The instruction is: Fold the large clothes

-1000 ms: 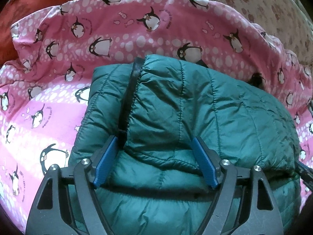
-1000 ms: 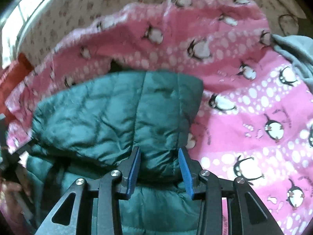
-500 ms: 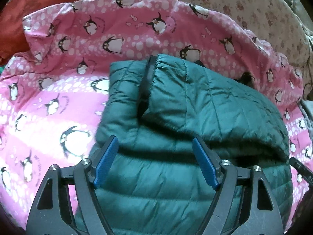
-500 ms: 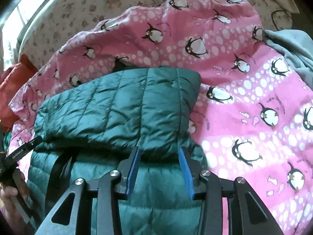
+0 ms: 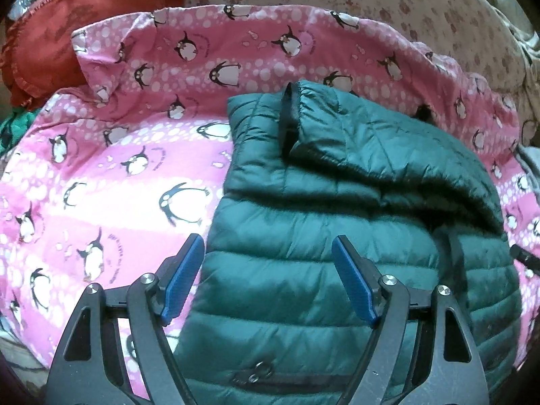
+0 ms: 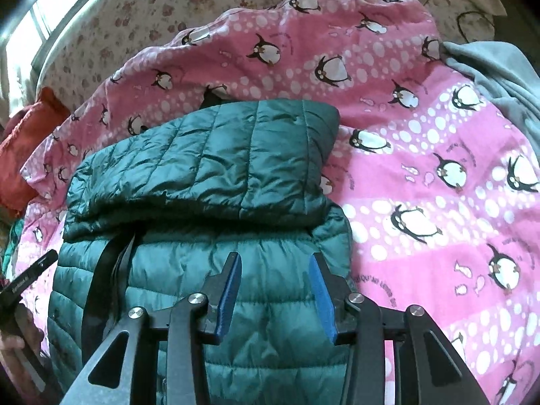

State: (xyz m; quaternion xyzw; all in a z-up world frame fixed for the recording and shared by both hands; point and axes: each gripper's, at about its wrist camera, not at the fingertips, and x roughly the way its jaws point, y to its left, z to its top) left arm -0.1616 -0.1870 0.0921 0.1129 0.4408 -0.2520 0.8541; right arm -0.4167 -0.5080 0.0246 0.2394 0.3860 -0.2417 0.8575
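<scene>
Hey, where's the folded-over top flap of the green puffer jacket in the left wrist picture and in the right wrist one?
Left wrist: folded flap, upper right of centre.
Right wrist: folded flap, left of centre.
Shared landmark: pink penguin blanket under the jacket.

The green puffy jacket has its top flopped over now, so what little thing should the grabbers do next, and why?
Probably reach for the jacket's near end and fold it up: both the left gripper and right gripper hang open, holding nothing.

Partly legible print "QU'AU" beside the penguins on the pink blanket (image 6: 438, 202); other lettering too small.
</scene>
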